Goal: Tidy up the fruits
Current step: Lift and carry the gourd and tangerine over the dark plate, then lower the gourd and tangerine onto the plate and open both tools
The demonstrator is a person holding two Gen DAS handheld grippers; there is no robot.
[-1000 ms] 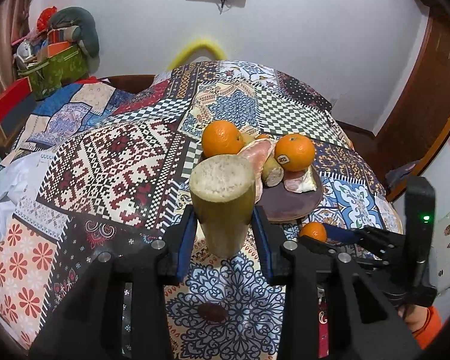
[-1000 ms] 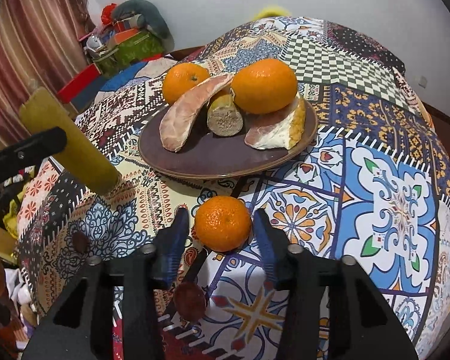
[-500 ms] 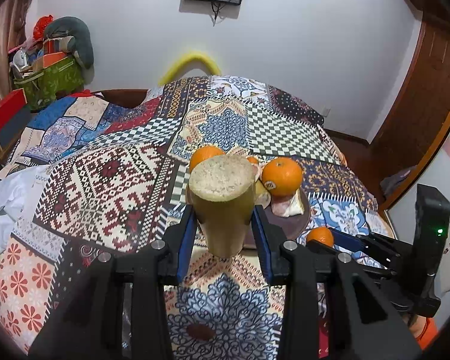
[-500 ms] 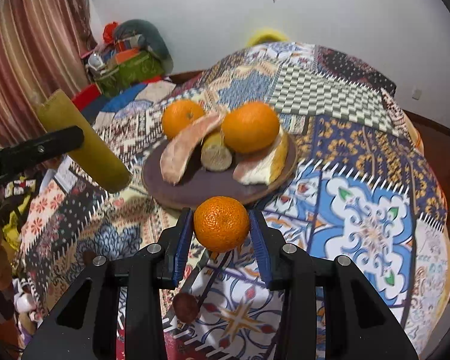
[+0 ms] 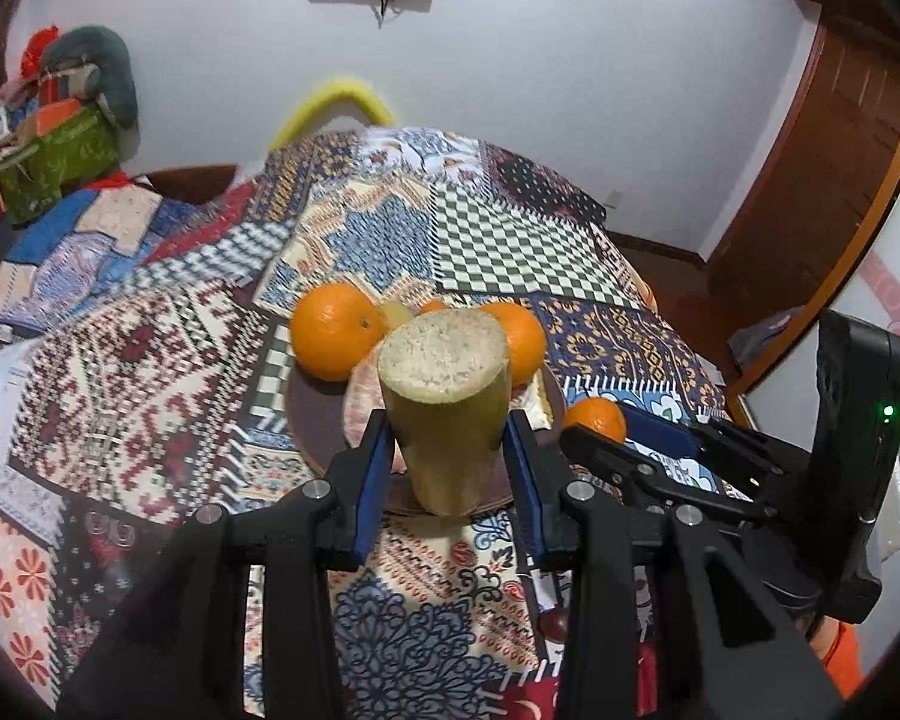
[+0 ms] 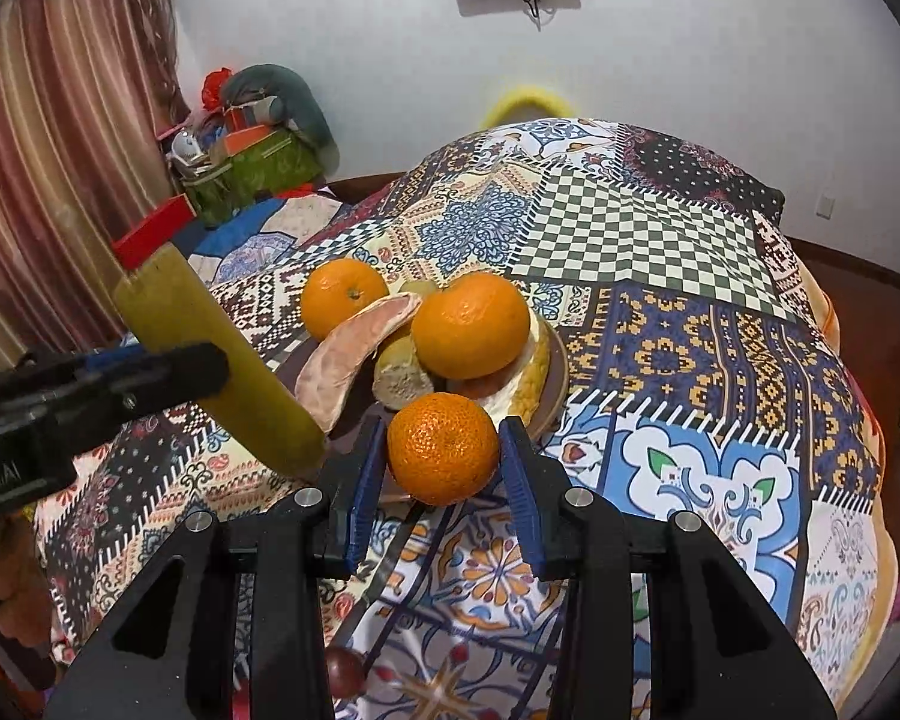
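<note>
My left gripper (image 5: 447, 468) is shut on a yellow-green sugarcane piece (image 5: 444, 414), cut end facing the camera, held above the near edge of the brown plate (image 5: 306, 414). My right gripper (image 6: 443, 468) is shut on a small mandarin (image 6: 443, 447), lifted off the cloth just in front of the plate (image 6: 555, 402). On the plate lie two oranges (image 6: 471, 324) (image 6: 342, 297), a pink pomelo wedge (image 6: 342, 366), a short cane stub (image 6: 399, 375) and a pomelo rind piece (image 6: 534, 360). In the right wrist view the left gripper (image 6: 120, 384) holds the cane (image 6: 222, 360) at the left.
A patchwork cloth (image 6: 660, 312) covers the round table. A small dark fruit (image 6: 342, 669) lies on the cloth near the front edge. Boxes and a green bag (image 5: 54, 156) stand at the back left, a wooden door (image 5: 834, 180) at the right.
Both grippers have moved toward the plate with their loads. The mandarin has risen off the cloth; the cane now hangs over the plate's near edge.
</note>
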